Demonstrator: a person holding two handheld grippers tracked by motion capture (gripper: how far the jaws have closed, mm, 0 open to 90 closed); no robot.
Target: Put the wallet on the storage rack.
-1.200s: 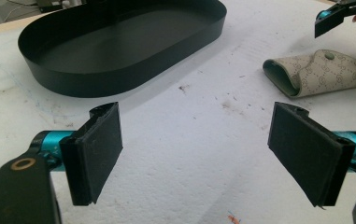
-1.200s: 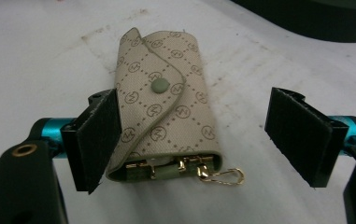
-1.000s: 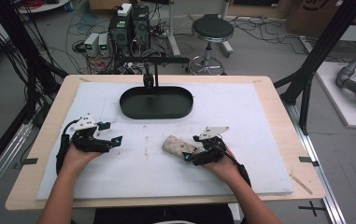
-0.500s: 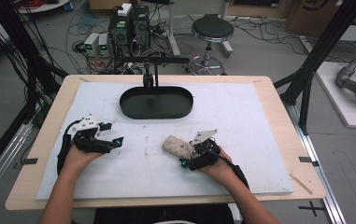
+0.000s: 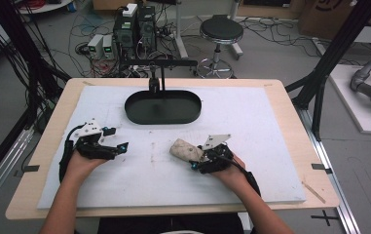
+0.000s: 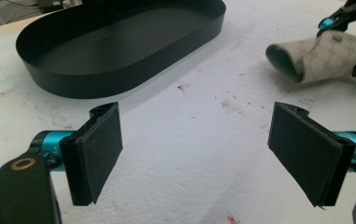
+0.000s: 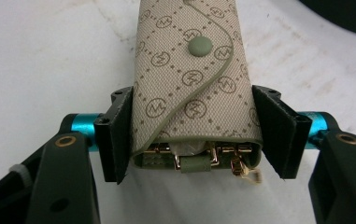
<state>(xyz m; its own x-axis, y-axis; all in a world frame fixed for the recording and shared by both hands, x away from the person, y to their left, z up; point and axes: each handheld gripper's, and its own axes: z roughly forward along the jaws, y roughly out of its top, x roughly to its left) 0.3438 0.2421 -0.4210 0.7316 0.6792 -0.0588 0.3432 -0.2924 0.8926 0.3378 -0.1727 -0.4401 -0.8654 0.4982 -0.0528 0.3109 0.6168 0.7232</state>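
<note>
Black two-jaw grippers, left (image 5: 117,147) and right (image 5: 196,161), carry turquoise fittings, flat black pads (image 6: 102,151), brass-ringed screws, grey three-cornered plates and trailing black cables.

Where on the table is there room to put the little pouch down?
Inside the black oval tray nothing lies. The white mat is bare right of the tray, and between the left gripper and the patterned pouch. It's crowded only where the right gripper pinches the pouch.
</note>
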